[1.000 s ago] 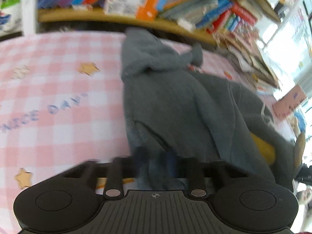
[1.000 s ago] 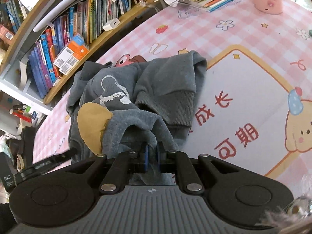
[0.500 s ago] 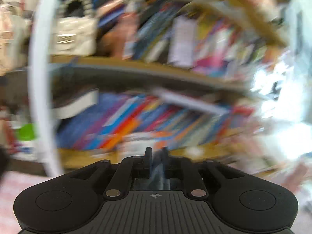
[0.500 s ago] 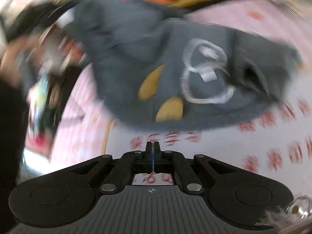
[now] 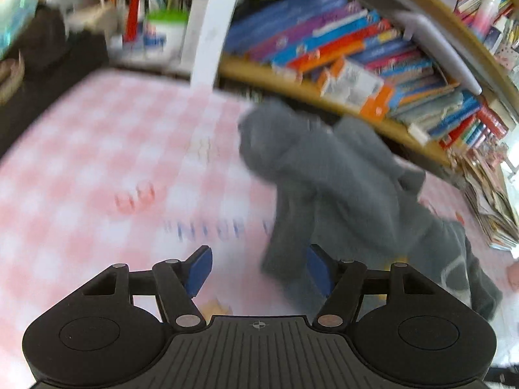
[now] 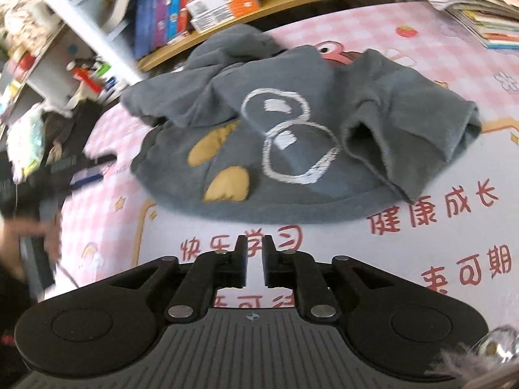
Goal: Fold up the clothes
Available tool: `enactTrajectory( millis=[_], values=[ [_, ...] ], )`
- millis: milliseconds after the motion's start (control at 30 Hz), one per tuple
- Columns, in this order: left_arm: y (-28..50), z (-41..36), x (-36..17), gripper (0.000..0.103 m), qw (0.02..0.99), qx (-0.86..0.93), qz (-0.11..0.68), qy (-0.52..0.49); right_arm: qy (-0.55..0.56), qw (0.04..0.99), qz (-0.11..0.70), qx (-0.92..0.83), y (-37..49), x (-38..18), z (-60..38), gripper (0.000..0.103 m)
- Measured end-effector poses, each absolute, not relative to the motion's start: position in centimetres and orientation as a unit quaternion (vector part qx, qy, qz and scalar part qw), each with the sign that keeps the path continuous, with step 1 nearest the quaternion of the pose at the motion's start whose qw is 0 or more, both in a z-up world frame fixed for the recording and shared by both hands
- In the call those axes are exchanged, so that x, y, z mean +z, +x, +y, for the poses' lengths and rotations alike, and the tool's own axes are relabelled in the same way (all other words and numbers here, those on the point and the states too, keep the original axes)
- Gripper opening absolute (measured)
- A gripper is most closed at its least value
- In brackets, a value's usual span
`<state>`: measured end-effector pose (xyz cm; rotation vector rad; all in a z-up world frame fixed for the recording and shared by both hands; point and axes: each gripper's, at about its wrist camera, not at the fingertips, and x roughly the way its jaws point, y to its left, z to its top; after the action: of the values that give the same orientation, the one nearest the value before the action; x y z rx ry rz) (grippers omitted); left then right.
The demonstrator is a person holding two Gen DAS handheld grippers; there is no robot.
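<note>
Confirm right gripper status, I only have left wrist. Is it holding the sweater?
Observer: No. The right gripper is empty, jaws a narrow gap apart. The sweater lies on the mat ahead of it, not touching.
Operator: Which side is up?
Observer: The front. A white outline print and two tan patches face up.
Operator: Sleeves?
Observer: One sleeve lies across the body on the right, its cuff opening facing the camera.

bookshelf (image 5: 373,64), pink checked tablecloth (image 5: 97,162)
</note>
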<state>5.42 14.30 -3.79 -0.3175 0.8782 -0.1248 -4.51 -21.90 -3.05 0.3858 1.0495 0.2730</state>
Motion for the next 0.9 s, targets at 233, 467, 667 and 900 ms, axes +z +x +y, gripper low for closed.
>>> enactTrajectory(
  millis=[233,467,667,900],
  values=[
    [6.8,13.0,-5.6,0.061,0.877,-0.07,0.446,-0.166,0.167,0.849,0.486,0.124,-5.2,-2.6,-21.5,0.021],
    [8.5,11.9,-6.1,0.04,0.875,-0.068,0.447,-0.175,0.194,0.855,0.474,0.08,-7.6,-2.4,-22.7,0.022],
    [8.6,11.8,-6.4,0.016,0.869,-0.103,0.439,-0.202,0.211,0.854,0.472,0.058,-9.1,-2.7,-23.0,0.023],
    [2.8,14.2,2.2,0.004,0.943,-0.102,0.262,-0.18,0.216,0.863,0.455,0.041,-8.3,-2.2,-24.6,0.023]
  ],
)
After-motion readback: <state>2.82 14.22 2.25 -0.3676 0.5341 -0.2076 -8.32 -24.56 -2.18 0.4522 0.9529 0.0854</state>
